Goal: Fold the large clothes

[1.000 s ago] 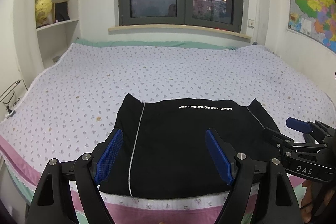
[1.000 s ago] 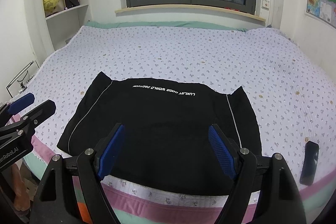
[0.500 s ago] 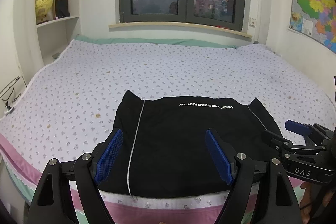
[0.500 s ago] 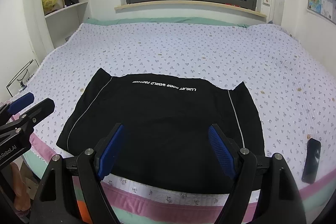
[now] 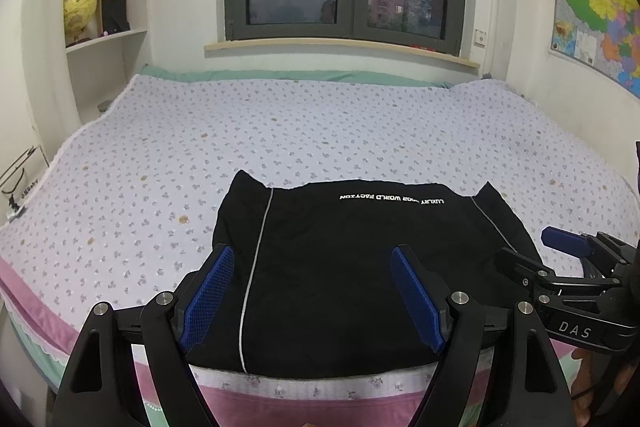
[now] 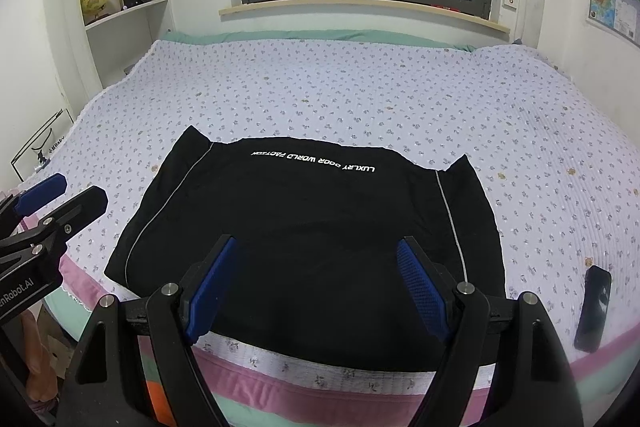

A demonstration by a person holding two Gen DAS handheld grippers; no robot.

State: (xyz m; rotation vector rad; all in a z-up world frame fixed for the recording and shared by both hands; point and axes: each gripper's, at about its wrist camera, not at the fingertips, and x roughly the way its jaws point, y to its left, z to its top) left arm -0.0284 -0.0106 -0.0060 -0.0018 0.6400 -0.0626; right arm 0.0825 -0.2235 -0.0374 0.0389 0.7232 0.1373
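A black garment (image 5: 352, 259) with white piping and white lettering lies folded flat near the front edge of the bed; it also shows in the right wrist view (image 6: 312, 227). My left gripper (image 5: 316, 291) is open and empty, held above the garment's near edge. My right gripper (image 6: 320, 283) is open and empty, also above the near edge. The right gripper shows at the right of the left wrist view (image 5: 560, 267); the left gripper shows at the left of the right wrist view (image 6: 52, 203).
The bed (image 5: 320, 131) has a floral quilt and a pink front border. A dark phone (image 6: 594, 313) lies on the bed's front right. Shelves (image 5: 104, 39) with a globe stand at the left, a window behind, a map on the right wall.
Both grippers have drawn back and up slightly from the garment. The garment has not moved and both grippers stay open.
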